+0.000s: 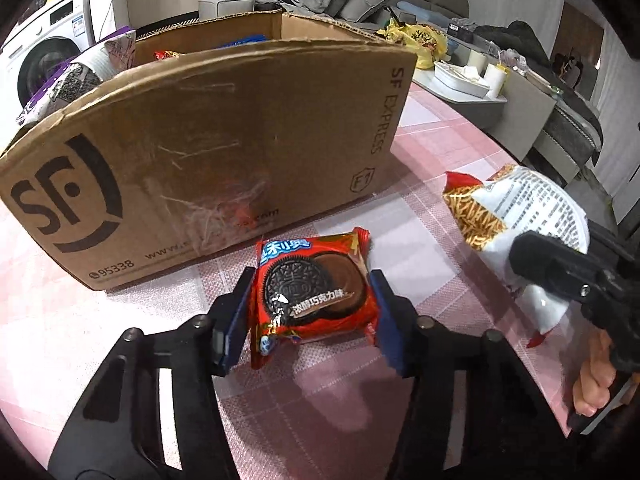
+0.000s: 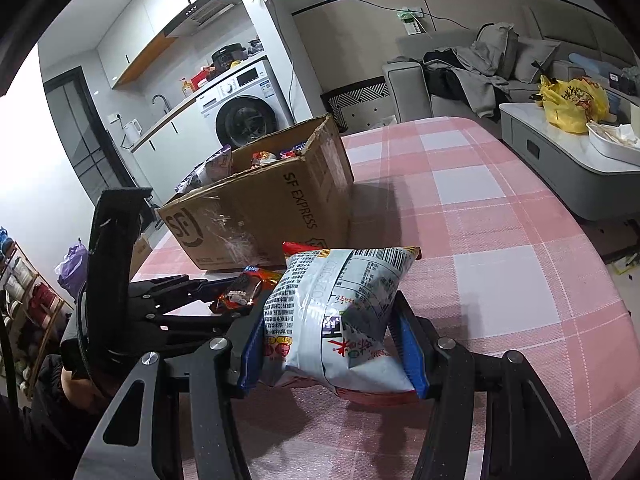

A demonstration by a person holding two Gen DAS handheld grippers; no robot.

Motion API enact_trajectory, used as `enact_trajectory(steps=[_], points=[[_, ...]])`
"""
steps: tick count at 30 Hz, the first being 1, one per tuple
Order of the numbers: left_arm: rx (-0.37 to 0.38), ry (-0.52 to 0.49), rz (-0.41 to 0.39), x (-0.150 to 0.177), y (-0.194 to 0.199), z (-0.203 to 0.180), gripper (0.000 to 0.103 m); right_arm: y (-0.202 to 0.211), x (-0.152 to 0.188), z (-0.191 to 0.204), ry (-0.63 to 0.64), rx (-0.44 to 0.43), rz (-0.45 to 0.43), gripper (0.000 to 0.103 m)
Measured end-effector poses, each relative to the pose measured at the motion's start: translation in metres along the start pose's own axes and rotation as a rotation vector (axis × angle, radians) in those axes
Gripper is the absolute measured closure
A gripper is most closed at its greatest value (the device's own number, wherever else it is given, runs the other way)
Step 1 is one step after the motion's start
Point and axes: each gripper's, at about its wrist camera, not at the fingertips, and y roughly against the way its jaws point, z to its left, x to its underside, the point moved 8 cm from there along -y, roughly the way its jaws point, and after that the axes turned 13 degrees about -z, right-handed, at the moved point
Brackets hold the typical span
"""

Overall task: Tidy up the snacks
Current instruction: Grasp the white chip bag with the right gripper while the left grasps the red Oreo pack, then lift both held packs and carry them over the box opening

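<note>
**Ana:** Blue pads of the left tool (image 1: 312, 312) sit on either side of the red cookie packet (image 1: 314, 292), which lies flat on the pink checked worktop (image 1: 420, 216).

**Ben:** Pinching it?

**Ana:** The left pad touches the packet's edge and the right one stands hard against the other edge; the wrapper looks squeezed between them, so yes, it is clamped on the packet.

**Ben:** And the other side?

**Ana:** The right tool (image 2: 332, 348) grips a white and red noodle snack bag (image 2: 332, 312), pads pressed into both its sides, the bag tilted up off the worktop.

**Ben:** Where is the box?

**Ana:** The cardboard box (image 1: 208, 148) stands just behind the cookie packet, open at the top, with other wrappers showing inside. The snack bag hangs to the right of the packet, near but apart from it.
</note>
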Motion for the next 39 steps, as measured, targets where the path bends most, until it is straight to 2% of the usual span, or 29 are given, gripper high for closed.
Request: enact_trajectory(steps=[7,19,32,39], points=[[-0.003,0.032,-0.035,0.003,0.016,0.005,0.052,0.002,-0.003,0.004,0.010,-0.002,-0.010,0.046],[-0.047,0.066,-0.173,-0.021,0.085,0.024,0.052,0.011,-0.019,0.037,0.056,-0.064,-0.042,0.046],[-0.123,0.084,-0.304,-0.048,0.161,0.067,0.052,0.008,-0.059,0.075,0.104,-0.120,-0.090,0.046],[-0.157,0.101,-0.342,-0.065,0.177,0.091,0.052,-0.001,-0.083,0.090,0.123,-0.147,-0.112,0.046]])
